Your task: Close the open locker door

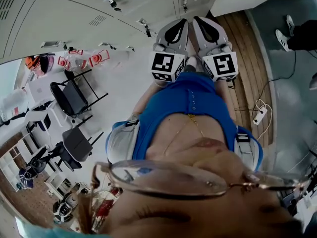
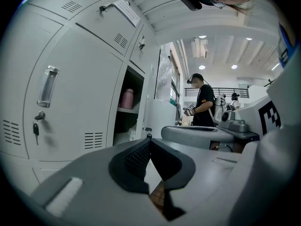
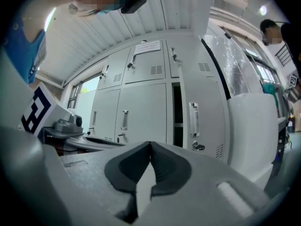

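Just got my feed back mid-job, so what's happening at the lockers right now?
A person holds the left tongs and right tongs side by side, both shut and empty, pointed at a bank of grey lockers. One locker door stands ajar, and a pink item shows on a shelf inside. Neither pair of tongs touches the door, so it has not yet been closed.

Pale grey locker door (image 3: 209, 112), ajar, upright handle and lock beside the dark gap
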Demonstrator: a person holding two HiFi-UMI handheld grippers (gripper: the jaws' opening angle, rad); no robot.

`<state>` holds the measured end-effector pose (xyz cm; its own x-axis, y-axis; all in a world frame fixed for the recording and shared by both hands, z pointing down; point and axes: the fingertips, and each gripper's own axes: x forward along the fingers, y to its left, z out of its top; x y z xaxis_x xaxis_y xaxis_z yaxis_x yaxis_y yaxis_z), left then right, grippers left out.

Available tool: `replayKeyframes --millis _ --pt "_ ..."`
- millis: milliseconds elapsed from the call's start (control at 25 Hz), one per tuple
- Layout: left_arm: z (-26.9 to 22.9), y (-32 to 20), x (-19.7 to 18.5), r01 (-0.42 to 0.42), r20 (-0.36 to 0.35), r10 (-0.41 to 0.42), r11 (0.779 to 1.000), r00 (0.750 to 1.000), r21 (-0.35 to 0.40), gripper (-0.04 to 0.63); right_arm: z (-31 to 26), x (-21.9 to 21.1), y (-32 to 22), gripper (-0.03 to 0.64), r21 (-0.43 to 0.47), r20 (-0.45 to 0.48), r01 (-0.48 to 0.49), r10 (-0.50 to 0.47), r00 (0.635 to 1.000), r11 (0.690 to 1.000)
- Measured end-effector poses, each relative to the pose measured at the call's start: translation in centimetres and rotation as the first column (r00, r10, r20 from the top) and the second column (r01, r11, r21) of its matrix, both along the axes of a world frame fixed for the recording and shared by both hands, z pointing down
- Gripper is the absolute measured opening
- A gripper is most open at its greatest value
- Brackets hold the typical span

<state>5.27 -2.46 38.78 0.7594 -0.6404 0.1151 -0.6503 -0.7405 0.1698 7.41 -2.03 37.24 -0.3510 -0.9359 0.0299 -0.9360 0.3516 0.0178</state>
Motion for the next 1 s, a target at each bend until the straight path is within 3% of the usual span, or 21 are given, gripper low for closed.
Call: replayKeyframes --millis 360,600,1000 --pt "0.6 -2.6 2.1 0.073 0.002 -0.072 0.997 0.997 -0.003 -0.002 0.1 2.5 -2.5 0.002 0.003 -0.015 0.063 -0.063 0.998 0.998" --pt "1.2 -3.9 1.5 0.095 0.024 -0.094 0.995 0.995 -0.015 -0.002 0.3 3.4 -4.0 0.002 -0.004 -0.011 0.045 -0.045 0.999 0.999" --pt "0.5 -8.1 2.6 -0.03 0.005 0.03 0.999 1.0 -0.013 -0.002 0.1 4.7 -7.8 0.002 -0.006 -0.022 -0.058 0.058 0.998 0.998"
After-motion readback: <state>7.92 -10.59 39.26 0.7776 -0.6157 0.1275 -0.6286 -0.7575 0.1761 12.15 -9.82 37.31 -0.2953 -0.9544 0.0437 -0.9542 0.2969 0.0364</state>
